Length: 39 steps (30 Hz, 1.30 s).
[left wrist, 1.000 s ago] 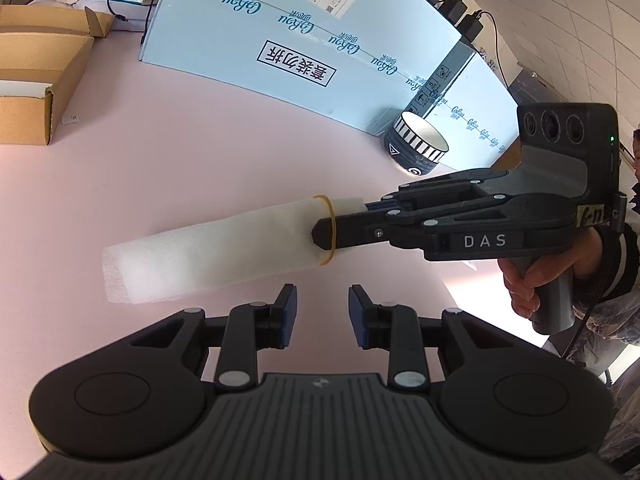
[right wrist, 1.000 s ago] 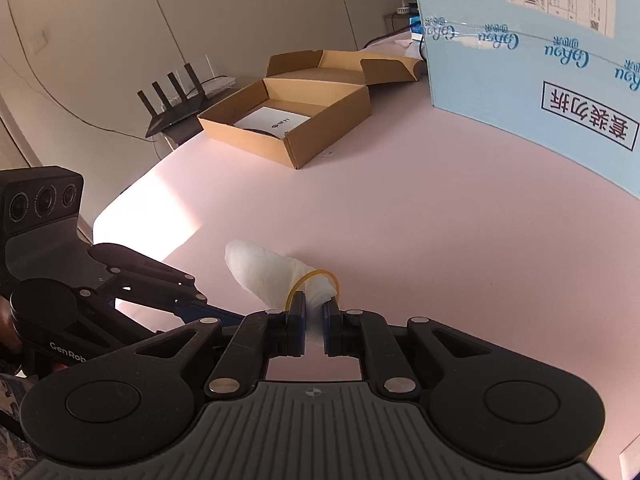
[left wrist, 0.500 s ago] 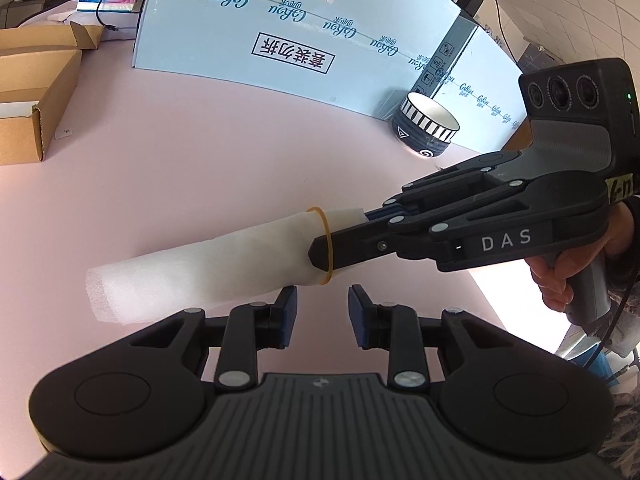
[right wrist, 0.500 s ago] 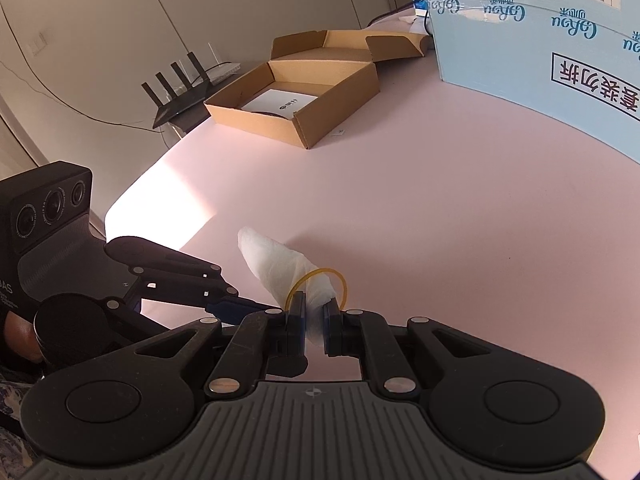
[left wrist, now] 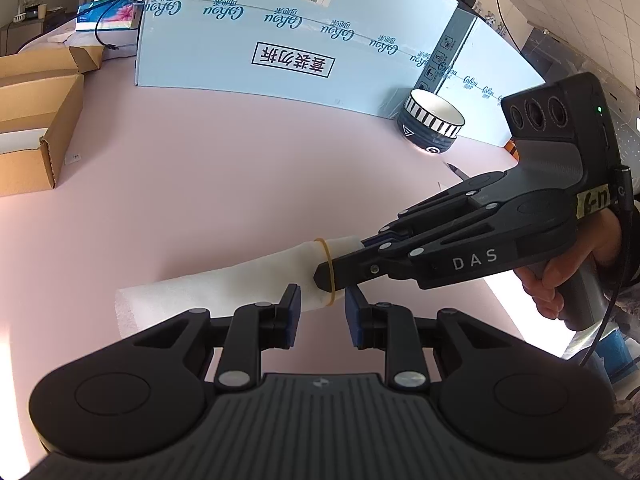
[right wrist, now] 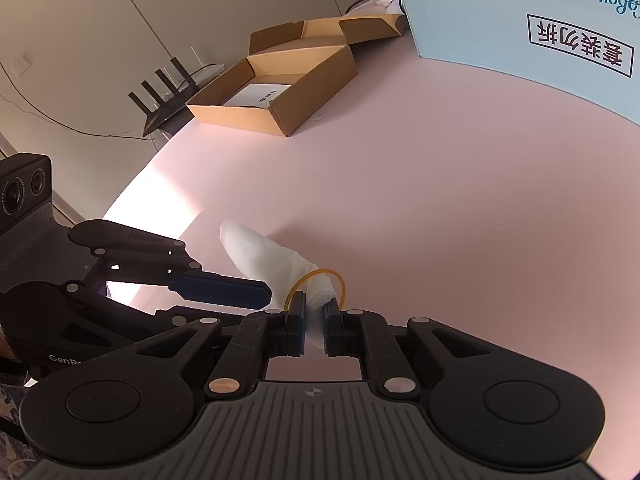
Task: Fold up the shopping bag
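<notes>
The white shopping bag (left wrist: 224, 286), rolled into a tube ringed by a yellow rubber band (left wrist: 328, 270), is mid-counter (left wrist: 224, 168). Right tongs (right wrist: 315, 322) pinch its banded end; left tongs (left wrist: 319, 314) stand spread. Only the left view shows a striped bowl (left wrist: 434, 122).

Rolled shopping bag (left wrist: 224, 284) looks like matt white fabric, the table (left wrist: 240, 168) smooth matt pink, the box (right wrist: 280, 96) plain cardboard

Bright daylight; sunlit patch on the table (right wrist: 168, 196); strong fisheye bending at edges; sharp.
</notes>
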Each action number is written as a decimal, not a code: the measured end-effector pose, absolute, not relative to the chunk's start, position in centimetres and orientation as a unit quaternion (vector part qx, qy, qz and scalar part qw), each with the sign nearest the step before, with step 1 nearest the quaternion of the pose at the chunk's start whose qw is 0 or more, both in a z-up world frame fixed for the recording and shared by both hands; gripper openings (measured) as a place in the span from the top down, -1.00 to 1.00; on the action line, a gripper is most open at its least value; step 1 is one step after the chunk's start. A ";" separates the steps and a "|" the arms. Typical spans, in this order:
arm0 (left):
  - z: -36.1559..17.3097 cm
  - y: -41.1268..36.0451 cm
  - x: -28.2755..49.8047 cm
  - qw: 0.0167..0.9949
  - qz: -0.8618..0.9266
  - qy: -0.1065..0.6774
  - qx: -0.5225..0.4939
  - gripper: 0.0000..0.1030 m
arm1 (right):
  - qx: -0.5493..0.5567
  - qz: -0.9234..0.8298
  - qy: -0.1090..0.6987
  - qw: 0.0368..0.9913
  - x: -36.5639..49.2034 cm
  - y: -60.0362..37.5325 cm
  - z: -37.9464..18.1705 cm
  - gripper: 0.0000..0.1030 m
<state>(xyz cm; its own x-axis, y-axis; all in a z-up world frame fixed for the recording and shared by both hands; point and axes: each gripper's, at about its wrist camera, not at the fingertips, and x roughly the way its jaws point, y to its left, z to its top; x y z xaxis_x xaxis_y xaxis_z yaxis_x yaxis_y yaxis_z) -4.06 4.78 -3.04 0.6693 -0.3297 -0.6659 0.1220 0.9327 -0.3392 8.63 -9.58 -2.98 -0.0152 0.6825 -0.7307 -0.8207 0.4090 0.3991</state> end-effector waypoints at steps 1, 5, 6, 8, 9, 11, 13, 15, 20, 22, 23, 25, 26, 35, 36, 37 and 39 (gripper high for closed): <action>-3.1 4.7 -4.0 0.904 -0.125 0.387 -0.134 0.58 | -0.072 0.538 0.468 0.697 8.7 -9.6 -3.0 0.86; -2.9 4.7 -4.0 0.906 -0.124 0.383 -0.133 0.58 | -0.061 0.537 0.474 0.695 8.8 -9.9 -3.0 0.86; -2.7 4.7 -4.1 0.907 -0.124 0.381 -0.131 0.58 | -0.059 0.538 0.475 0.694 8.8 -9.9 -3.0 0.86; -2.4 4.5 -4.0 0.908 -0.124 0.382 -0.123 0.58 | -0.057 0.543 0.474 0.690 8.7 -10.1 -3.0 0.86; -2.5 4.5 -3.9 0.907 -0.123 0.384 -0.120 0.58 | -0.058 0.544 0.475 0.689 8.7 -10.0 -3.0 0.86; -2.7 4.6 -3.8 0.905 -0.127 0.385 -0.129 0.58 | -0.056 0.542 0.474 0.691 8.7 -10.1 -3.0 0.86; -3.0 4.7 -3.8 0.904 -0.129 0.384 -0.137 0.58 | -0.052 0.540 0.476 0.692 8.8 -10.2 -3.0 0.86; -2.9 4.8 -3.8 0.904 -0.134 0.380 -0.142 0.58 | -0.047 0.538 0.478 0.693 8.8 -10.3 -3.1 0.84; -3.2 4.7 -3.6 0.904 -0.145 0.376 -0.146 0.63 | -0.029 0.528 0.484 0.697 9.0 -10.7 -3.1 0.83; -3.3 4.6 -3.7 0.904 -0.149 0.376 -0.137 0.67 | -0.018 0.525 0.490 0.695 9.2 -10.9 -3.2 0.83; -3.4 4.5 -3.7 0.904 -0.152 0.377 -0.133 0.69 | -0.012 0.524 0.493 0.694 9.3 -11.1 -3.2 0.83; -3.6 4.2 -3.7 0.904 -0.155 0.379 -0.123 0.69 | 0.003 0.520 0.499 0.693 9.5 -11.3 -3.2 0.83; -3.6 4.1 -3.7 0.904 -0.157 0.380 -0.121 0.69 | 0.008 0.518 0.501 0.693 9.5 -11.4 -3.2 0.83; -4.0 3.7 -3.6 0.907 -0.155 0.376 -0.106 0.69 | 0.034 0.508 0.516 0.689 9.8 -11.7 -3.5 0.83; -4.0 3.6 -3.6 0.908 -0.154 0.375 -0.104 0.69 | 0.037 0.507 0.517 0.689 9.8 -11.7 -3.5 0.83; -4.1 3.6 -3.7 0.909 -0.151 0.375 -0.098 0.70 | 0.038 0.506 0.518 0.688 9.9 -11.8 -3.6 0.83; -4.2 3.4 -3.7 0.911 -0.139 0.379 -0.081 0.74 | 0.039 0.504 0.521 0.688 9.9 -11.9 -3.6 0.84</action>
<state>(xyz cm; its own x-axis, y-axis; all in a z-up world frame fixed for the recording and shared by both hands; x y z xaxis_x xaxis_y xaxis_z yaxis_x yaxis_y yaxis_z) -3.70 3.39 -4.23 0.6747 -0.3141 -0.6679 0.1917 0.9484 -0.2525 9.94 -11.86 -3.64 -0.0515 0.7347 -0.6765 -0.6526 0.4880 0.5796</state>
